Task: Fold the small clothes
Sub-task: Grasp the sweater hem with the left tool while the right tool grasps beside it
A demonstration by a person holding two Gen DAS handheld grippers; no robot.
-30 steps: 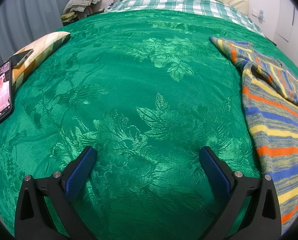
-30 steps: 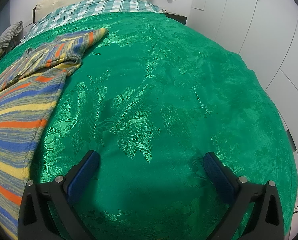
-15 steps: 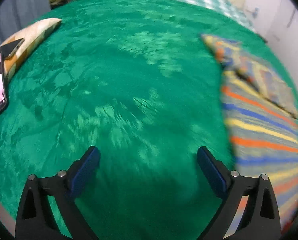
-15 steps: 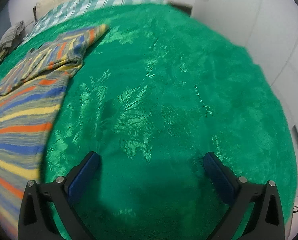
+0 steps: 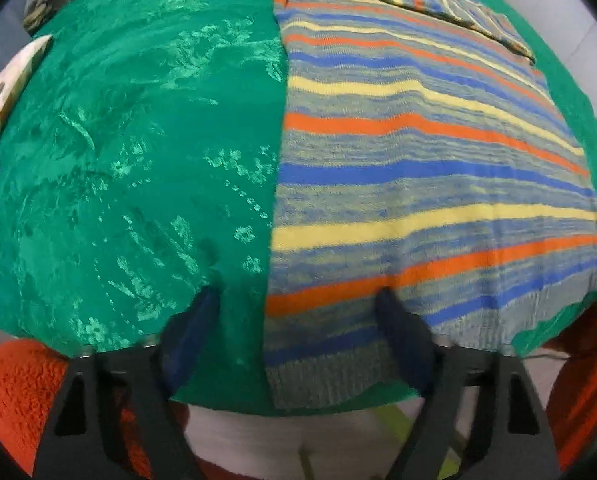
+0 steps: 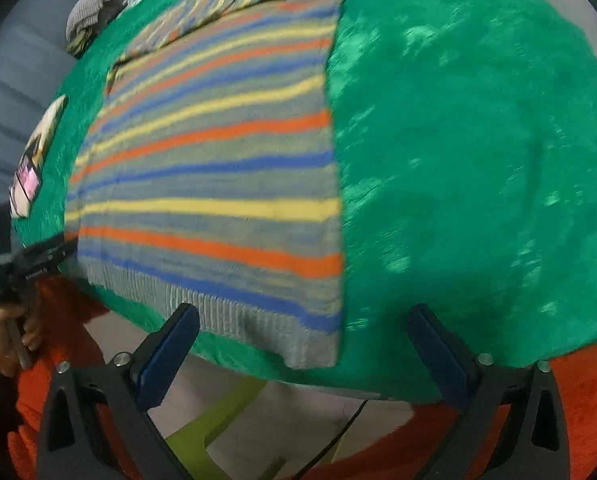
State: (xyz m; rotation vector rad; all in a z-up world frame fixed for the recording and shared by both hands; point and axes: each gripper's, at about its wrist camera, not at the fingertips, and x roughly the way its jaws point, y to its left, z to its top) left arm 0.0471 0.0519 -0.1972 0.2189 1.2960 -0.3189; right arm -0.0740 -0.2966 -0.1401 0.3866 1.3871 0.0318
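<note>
Sweater point(image 5: 418, 152) lies flat on the green bedspread point(image 5: 118, 140), filling the right half of the left wrist view. Left gripper point(image 5: 298, 340) and right gripper point(image 6: 302, 344) hang released at its lower hem.

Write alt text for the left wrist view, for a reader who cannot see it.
A striped knit sweater in orange, blue, yellow and grey lies flat on a green patterned bedspread, its ribbed hem at the near edge. The open left gripper straddles the sweater's near left corner without gripping it.
</note>
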